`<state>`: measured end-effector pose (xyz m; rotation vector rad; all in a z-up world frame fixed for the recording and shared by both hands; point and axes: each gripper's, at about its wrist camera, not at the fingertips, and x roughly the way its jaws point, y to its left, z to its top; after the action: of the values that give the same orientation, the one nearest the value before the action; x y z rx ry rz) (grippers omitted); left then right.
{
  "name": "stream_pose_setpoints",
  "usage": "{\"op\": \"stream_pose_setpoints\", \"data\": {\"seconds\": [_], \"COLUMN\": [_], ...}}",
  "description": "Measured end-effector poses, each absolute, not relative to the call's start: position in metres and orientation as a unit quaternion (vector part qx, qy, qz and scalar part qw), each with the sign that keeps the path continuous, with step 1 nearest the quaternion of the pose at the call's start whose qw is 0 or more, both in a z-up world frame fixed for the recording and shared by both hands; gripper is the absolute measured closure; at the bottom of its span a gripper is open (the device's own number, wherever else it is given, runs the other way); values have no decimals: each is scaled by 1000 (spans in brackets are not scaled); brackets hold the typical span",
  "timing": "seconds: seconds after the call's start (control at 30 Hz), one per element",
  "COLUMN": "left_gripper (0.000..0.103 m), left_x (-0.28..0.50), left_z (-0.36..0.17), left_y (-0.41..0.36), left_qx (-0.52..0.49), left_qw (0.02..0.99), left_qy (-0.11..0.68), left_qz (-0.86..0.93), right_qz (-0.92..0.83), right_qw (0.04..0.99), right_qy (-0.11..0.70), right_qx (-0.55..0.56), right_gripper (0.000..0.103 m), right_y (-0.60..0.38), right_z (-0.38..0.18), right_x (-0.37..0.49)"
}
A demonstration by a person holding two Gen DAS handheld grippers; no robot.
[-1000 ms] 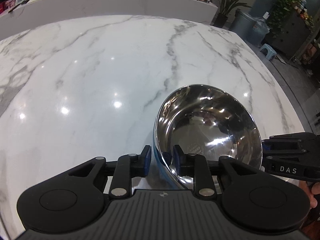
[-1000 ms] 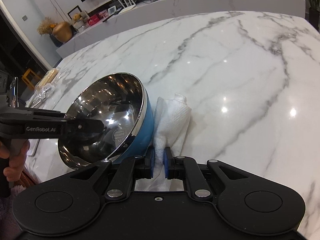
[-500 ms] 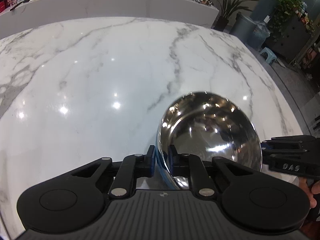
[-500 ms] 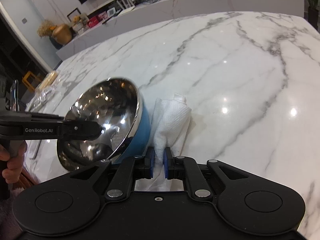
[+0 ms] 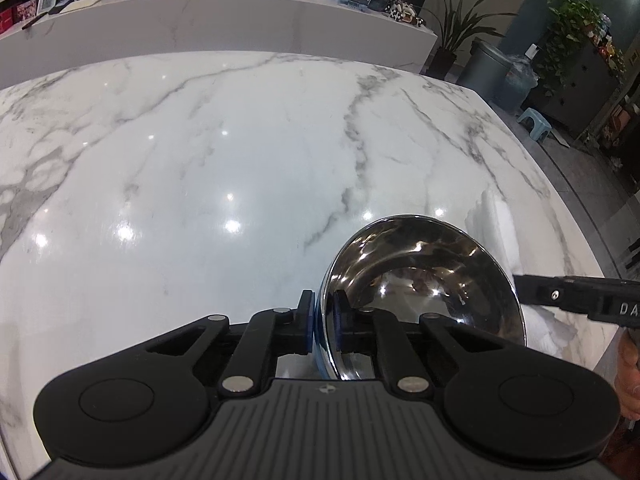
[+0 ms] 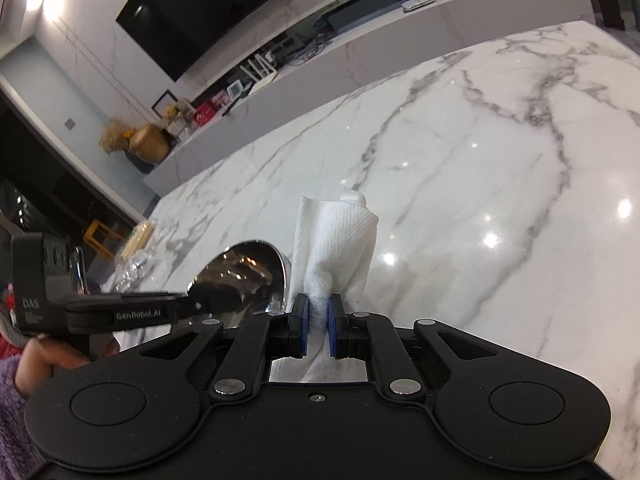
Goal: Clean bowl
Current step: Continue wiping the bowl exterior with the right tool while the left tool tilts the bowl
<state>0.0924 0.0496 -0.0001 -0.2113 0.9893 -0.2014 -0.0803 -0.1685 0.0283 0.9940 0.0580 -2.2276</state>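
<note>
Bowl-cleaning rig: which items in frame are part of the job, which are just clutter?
In the job:
- bowl, rim pinched by the left gripper
- paper towel, pinched in the right gripper

Lying about:
- plastic packets at the table's far edge
- gold vase on the ledge
- bin and stool on the floor

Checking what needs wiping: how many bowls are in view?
1. The steel bowl is clamped at its near rim by the left hand-held gripper, above the marble table.
</note>
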Motion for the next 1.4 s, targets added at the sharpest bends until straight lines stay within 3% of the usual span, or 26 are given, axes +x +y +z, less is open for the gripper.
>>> {"op": "stream_pose_setpoints", "data": {"seconds": [0.43,0.57,0.93,1.17,1.4], "left_gripper": [92,60,61,83,90], "left_x": [95,93,83,86,90], "left_z": [-1,-2,-5,-8,-4], "left_y": [45,43,44,46,54], "left_qx": [-110,-111,-132,-130,-134], "left_qw": [873,873,861,854,862], "left_qy": [467,469,486,499,483], "left_qz": [-93,-81,-72,-70,-80], "right_qz": [-845,-845,-845,-850,-870], "right_qw": [309,308,308,303,311], "right_qy": [83,94,99,105,65], "right_qx": [429,427,425,418,377], "right_gripper": [94,94,94,94,94], "right_y": [-184,-186,-186,-187,-173], "right_z": [1,-1,0,2,22], "right_x": [-77,-74,-73,-74,-73]}}
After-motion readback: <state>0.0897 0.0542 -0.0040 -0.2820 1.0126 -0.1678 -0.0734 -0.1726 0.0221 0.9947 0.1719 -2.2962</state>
